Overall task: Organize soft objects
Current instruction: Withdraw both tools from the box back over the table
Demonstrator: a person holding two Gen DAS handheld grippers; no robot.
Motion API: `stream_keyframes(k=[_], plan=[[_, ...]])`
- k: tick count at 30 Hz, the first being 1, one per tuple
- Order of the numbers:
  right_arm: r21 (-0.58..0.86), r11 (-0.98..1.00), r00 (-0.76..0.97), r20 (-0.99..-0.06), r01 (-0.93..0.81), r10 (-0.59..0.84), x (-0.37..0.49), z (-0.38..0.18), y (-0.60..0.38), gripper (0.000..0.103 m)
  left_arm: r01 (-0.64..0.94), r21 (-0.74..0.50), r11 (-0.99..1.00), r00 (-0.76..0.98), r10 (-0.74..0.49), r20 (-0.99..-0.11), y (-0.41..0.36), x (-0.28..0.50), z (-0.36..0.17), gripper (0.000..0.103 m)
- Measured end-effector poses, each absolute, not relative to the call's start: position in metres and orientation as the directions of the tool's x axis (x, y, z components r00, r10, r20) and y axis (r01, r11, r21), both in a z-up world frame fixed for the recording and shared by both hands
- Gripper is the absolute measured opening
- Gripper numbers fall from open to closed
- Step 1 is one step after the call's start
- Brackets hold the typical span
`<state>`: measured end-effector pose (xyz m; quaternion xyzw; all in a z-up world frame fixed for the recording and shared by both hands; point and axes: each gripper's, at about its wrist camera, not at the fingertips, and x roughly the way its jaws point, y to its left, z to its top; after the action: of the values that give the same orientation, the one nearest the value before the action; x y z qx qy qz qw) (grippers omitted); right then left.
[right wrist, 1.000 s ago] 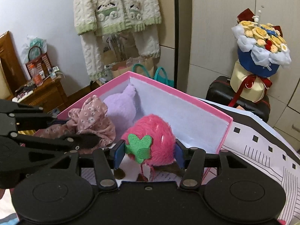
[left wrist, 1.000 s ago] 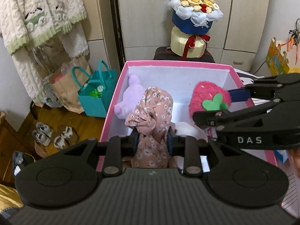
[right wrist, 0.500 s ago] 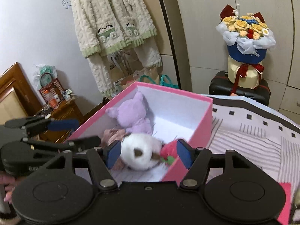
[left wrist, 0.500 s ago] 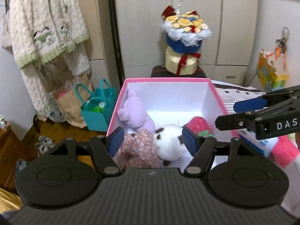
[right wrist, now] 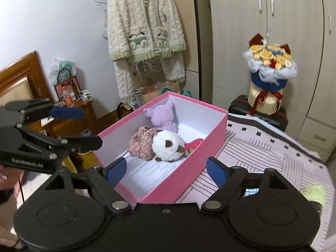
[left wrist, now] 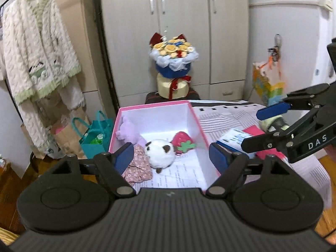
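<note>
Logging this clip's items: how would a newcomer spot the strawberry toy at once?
Find the pink box with white inside walls on the striped bed cover. Four soft things lie in it: a lilac plush, a floral cloth, a white round plush and the strawberry toy. It alone is bright pink with a green leaf, next to the white plush.

Four toys are lying in the box (left wrist: 201, 133) at centre frame; a bouquet (left wrist: 173, 63) is being seen behind it.
</note>
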<state>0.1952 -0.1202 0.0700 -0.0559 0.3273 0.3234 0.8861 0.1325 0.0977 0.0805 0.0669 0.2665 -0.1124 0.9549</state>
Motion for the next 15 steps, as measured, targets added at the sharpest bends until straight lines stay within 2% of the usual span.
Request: stream_keyframes(k=[6,10,12,15], plan=[[0.058,0.769,0.592,-0.603,-0.637,0.536,0.155,0.081,-0.133,0.087,0.305,0.064,0.950,0.814,-0.226,-0.534,0.088,0.099,0.088,0.080],[0.009,0.762,0.607,-0.597,-0.648,0.524,0.131,0.083,-0.143,0.089,0.340,0.067,0.938,0.811,-0.256,-0.526,0.080,0.080,0.090,0.089],[-0.010,0.766,0.619,-0.596,-0.643,0.512,0.119,0.081,-0.150,0.094,0.354,0.077,0.932,0.810,-0.264,-0.523,0.074,0.074,0.089,0.090],[-0.012,0.776,0.626,-0.599,-0.631,0.500,0.108,0.075,-0.160,0.094,0.389,0.066,0.919,0.792,-0.297,-0.532,0.064,0.069,0.086,0.091]])
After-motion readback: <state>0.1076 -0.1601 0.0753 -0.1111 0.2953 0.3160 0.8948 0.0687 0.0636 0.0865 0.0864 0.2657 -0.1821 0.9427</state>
